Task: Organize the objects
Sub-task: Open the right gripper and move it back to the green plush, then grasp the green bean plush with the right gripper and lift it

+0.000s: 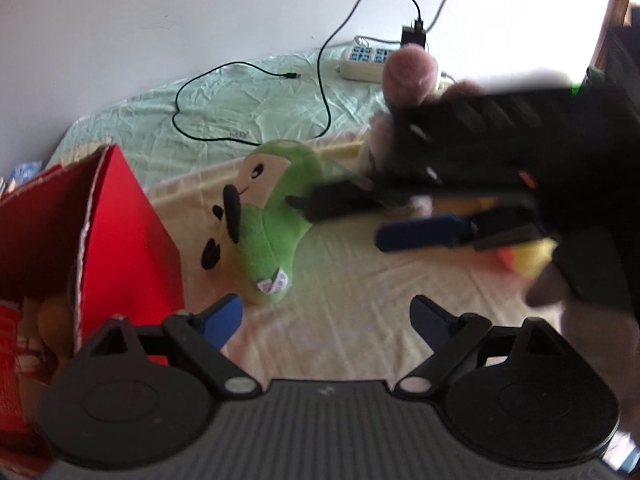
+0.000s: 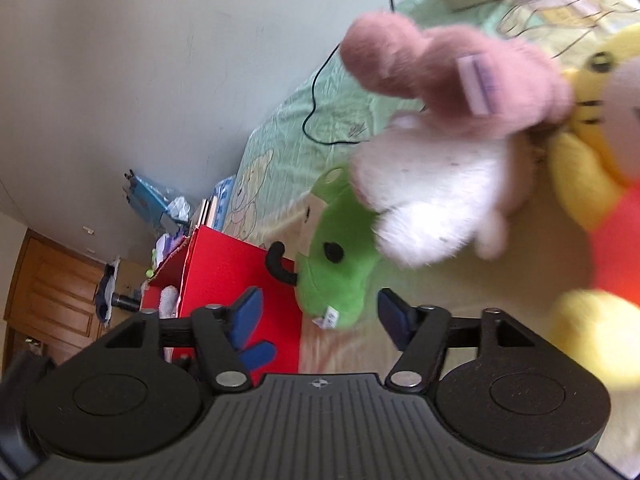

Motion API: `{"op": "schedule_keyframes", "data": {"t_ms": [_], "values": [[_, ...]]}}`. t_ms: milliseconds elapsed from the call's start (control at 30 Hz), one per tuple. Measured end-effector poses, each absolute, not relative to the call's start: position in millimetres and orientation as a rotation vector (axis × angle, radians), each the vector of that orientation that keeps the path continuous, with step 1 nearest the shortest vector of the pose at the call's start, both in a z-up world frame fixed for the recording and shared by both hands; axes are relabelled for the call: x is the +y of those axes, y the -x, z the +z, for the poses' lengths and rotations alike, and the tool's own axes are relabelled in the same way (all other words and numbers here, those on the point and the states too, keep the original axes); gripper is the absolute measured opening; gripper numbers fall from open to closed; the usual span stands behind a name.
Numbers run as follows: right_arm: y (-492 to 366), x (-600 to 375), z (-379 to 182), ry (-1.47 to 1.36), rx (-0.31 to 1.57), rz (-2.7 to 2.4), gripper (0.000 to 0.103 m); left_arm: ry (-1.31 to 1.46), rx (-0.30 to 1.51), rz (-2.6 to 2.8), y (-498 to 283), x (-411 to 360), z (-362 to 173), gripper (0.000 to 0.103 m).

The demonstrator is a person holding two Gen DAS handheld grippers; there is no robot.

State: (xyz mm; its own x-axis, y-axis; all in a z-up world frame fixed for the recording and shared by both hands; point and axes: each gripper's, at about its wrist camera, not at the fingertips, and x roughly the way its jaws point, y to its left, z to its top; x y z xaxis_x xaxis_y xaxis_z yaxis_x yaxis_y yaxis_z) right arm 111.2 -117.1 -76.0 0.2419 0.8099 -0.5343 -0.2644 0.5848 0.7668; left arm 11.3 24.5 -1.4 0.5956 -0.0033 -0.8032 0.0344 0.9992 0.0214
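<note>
1. The left gripper (image 1: pixel 322 316) stood nearest, jaws wide and empty; the right gripper (image 2: pixel 320 316) was likewise wide and empty.
2. The red box (image 1: pixel 132 240) at the bed's left edge already held some things; the green plush (image 1: pixel 264 220) lay just beside it, the pink plush (image 2: pixel 440 128) and yellow plush (image 2: pixel 592 184) farther right, all apparently left to pack.
3. Only the right wrist view showed the door (image 2: pixel 52 300).

Bed (image 1: pixel 360 280) with green plush (image 1: pixel 268 216), red box (image 1: pixel 120 240).
</note>
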Motion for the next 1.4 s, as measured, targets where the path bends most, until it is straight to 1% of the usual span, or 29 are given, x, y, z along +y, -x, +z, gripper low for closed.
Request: {"op": "schedule_keyframes", "data": {"t_ms": [67,100,167,233,367,433,533,600,667,767,867,1067,1333,1400], "values": [[-119,-106,-79,-0.595,1.115,0.803,0.07,-0.058,0.945,-0.021,-12,24,-6,0.091],[-122,-102,-79,-0.593,1.122,0.8,0.07,-0.069,0.951,-0.03,-13,24,-8,0.088],[-127,-91,-79,-0.569,1.136,0.791,0.071,-0.092,0.966,-0.018,-15,26,-14,0.089],[-130,-81,-79,-0.514,1.15,0.772,0.071,-0.075,0.987,-0.023,-17,30,-19,0.088],[-137,-68,-86,-0.437,1.177,0.741,0.071,-0.07,1.027,-0.001,-23,37,-28,0.079],[-139,-65,-91,-0.426,1.193,0.749,0.07,-0.069,1.043,0.004,-25,39,-31,0.076],[-143,-65,-100,-0.436,1.216,0.781,0.057,-0.088,1.051,0.014,-26,38,-35,0.075],[-143,-70,-101,-0.479,1.227,0.789,0.048,-0.077,1.051,0.007,-26,39,-34,0.078],[-140,-75,-101,-0.49,1.226,0.798,0.045,-0.071,1.048,-0.001,-25,38,-33,0.082],[-133,-78,-95,-0.471,1.222,0.808,0.044,-0.08,1.022,-0.009,-18,33,-26,0.088],[-121,-88,-90,-0.466,1.227,0.828,0.044,-0.088,0.991,-0.021,-8,30,-18,0.091],[-101,-110,-87,-0.509,1.262,0.841,0.044,-0.068,0.992,-0.009,2,29,-14,0.092],[-68,-138,-92,-0.507,1.294,0.815,0.044,0.026,1.036,-0.066,13,15,-18,0.092],[-66,-144,-93,-0.512,1.294,0.804,0.043,0.017,1.036,-0.079,16,7,-19,0.09]]}}
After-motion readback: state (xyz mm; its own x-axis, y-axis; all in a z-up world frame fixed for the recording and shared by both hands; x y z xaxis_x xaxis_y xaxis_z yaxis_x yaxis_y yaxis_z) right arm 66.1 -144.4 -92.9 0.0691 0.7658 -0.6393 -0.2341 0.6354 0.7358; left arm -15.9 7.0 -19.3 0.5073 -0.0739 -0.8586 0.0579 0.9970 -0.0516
